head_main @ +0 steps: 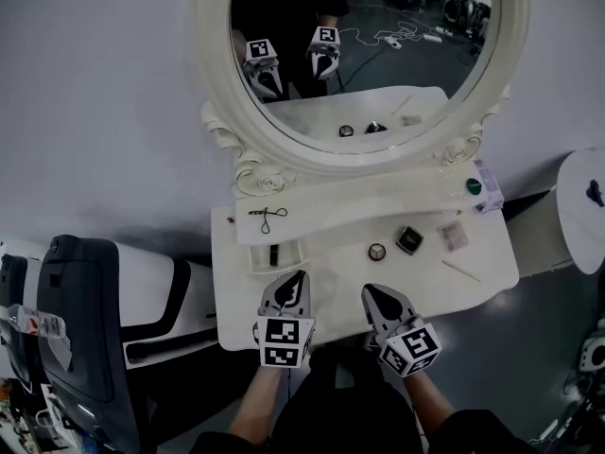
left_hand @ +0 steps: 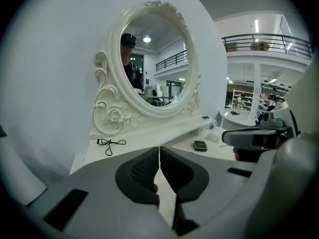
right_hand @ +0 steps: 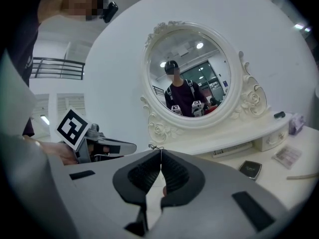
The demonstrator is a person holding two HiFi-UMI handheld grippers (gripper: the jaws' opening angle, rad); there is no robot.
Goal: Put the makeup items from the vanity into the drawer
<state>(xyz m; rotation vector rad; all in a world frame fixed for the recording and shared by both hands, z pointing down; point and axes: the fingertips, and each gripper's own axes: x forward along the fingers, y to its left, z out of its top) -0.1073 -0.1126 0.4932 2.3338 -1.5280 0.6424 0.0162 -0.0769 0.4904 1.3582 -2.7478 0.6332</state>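
Surface: white vanity surface (head_main: 340, 265) against a plain pale wall, with an oval mirror (head_main: 219, 93) in a carved white frame above it. I see a dark chair (head_main: 85, 329) to the left and a round white side table (head_main: 579, 218) to the right.
Raised shelf: an eyelash curler (head_main: 268, 217) lies at its left end and a green-capped item (head_main: 474, 186) at its right end.
Drawer: a small drawer (head_main: 255, 259) stands open just below the shelf, left of centre. One slim dark item (head_main: 273, 253) lies inside; I cannot tell what it is.
Makeup on the surface: round compact (head_main: 377, 251), square dark compact (head_main: 408, 240) just right of it, pale palette (head_main: 453, 235) further right, and a thin stick (head_main: 460, 270) near the right front edge. All lie well clear of both claws.
Left claw (head_main: 298, 277): over the front of the surface, just in front of the drawer. In its own view the left claw (left_hand: 159, 151) is clenched, tips meeting, with nothing between them.
Right claw (head_main: 371, 292): beside the left one, in front of the round compact. In its own view the right claw (right_hand: 160, 154) is clenched tight and empty.
Mirror reflection: both marker cubes and my dark sleeves show in the glass.
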